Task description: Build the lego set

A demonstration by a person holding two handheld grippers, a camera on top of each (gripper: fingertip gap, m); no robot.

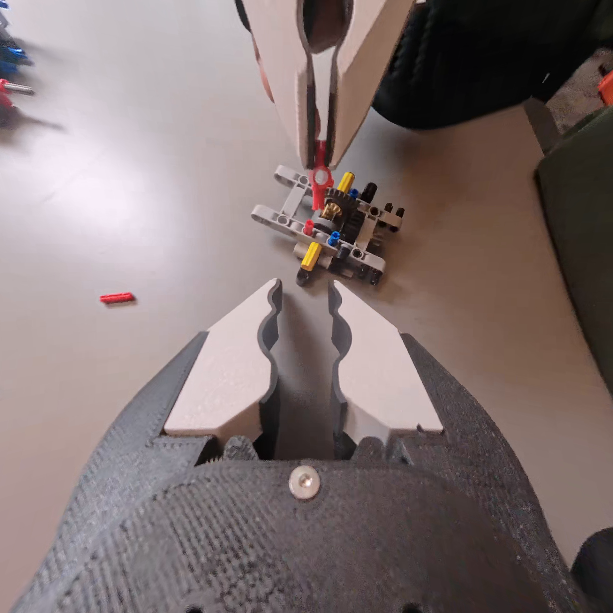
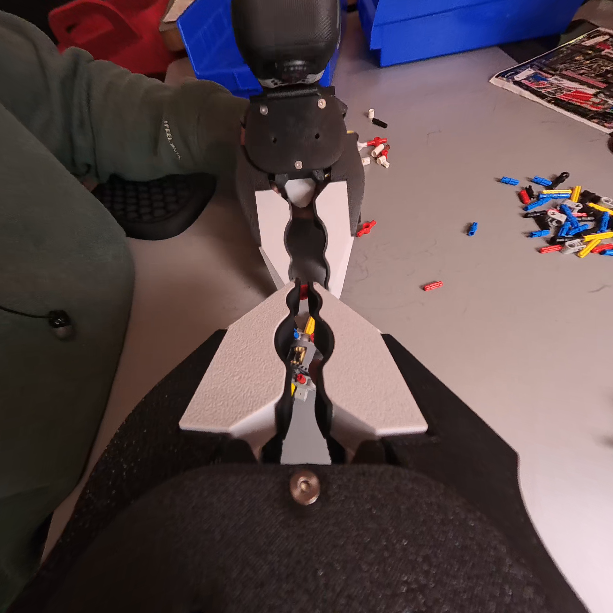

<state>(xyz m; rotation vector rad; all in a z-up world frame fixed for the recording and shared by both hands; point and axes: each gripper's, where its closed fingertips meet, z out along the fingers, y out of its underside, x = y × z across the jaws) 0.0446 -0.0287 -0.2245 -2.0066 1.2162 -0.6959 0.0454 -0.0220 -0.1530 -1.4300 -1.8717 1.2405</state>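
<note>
The Lego assembly, a grey frame with black gears, yellow axles and blue and red pins, lies on the grey table. My right gripper is shut on a red connector piece and holds it just above the frame's far end. It shows in the left wrist view coming down from the top. My left gripper is open and empty, its tips just short of the assembly's near end. It faces the right gripper. In the right wrist view the assembly shows only through the finger gap.
A loose red pin lies left of my left gripper. A pile of loose pieces, a smaller cluster, an instruction booklet and blue bins lie beyond. A person's green sleeve is at left. The left gripper's tips are roughly 7 centimeters from the right gripper's.
</note>
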